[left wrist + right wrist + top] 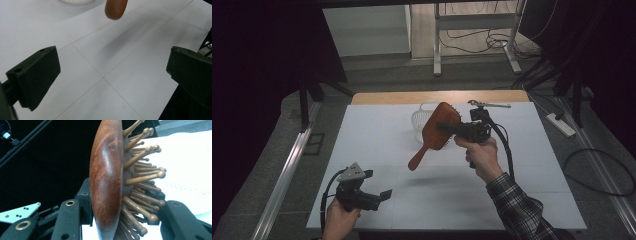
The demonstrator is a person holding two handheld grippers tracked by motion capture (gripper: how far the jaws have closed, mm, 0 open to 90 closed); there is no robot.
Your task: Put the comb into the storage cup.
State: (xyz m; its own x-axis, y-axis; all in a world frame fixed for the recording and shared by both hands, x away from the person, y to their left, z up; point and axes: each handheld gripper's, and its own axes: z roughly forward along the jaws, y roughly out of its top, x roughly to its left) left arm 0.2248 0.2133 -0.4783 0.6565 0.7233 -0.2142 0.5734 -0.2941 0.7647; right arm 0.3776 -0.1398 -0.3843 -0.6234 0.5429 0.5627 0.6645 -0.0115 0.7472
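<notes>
A table (377, 150) carries the scene, its top covered by a white sheet marked with faint grid lines; a strip of bare wood shows along the far edge. A white basket (421, 122) stands on the sheet near the far middle. A metal tool (488, 104) lies at the far right edge.

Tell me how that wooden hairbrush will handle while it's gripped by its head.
The hairbrush looks rigid wood, so it probably won't flex. Its polished, rounded back may slip against the right gripper. The pins likely give slightly, softening the grip, and the free handle could swing it.
</notes>
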